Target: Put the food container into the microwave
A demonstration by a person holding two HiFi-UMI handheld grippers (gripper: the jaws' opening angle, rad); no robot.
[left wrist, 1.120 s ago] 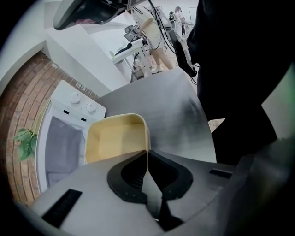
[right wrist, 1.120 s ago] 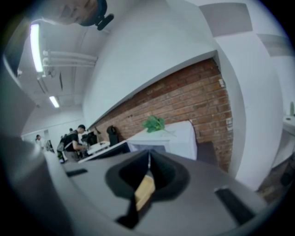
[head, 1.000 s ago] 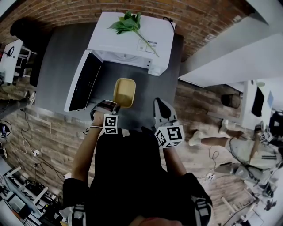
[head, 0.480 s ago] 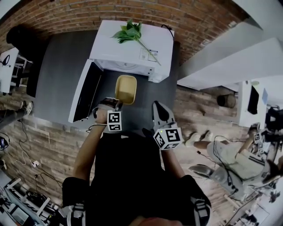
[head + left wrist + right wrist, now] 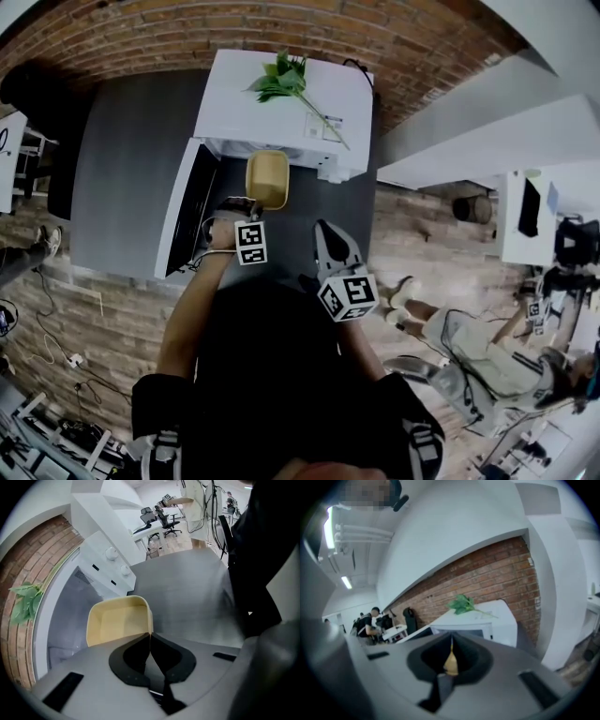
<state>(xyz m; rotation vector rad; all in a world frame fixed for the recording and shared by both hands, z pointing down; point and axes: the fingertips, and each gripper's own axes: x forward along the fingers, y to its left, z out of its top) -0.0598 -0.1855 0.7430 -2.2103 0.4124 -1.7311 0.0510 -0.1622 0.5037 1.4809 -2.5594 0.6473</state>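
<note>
The yellow food container (image 5: 267, 178) hangs at the mouth of the white microwave (image 5: 281, 103), whose door (image 5: 186, 216) stands swung open to the left. My left gripper (image 5: 251, 206) is shut on the container's near rim. In the left gripper view the container (image 5: 117, 620) sits just past the closed jaws of the left gripper (image 5: 150, 637), with the microwave cavity (image 5: 65, 620) behind it. My right gripper (image 5: 325, 242) hovers to the right of the container over the counter, shut and empty. Through the right gripper (image 5: 451, 641) a sliver of yellow shows beyond the jaws.
A green leafy sprig (image 5: 284, 80) lies on the microwave's top. The microwave stands on a grey counter (image 5: 131, 159) against a brick wall (image 5: 412, 47). A person (image 5: 469, 347) is on the floor at the lower right.
Both grippers have moved forward toward the microwave. The container has gone from over the mid counter to the microwave's opening, still held in the left gripper.
</note>
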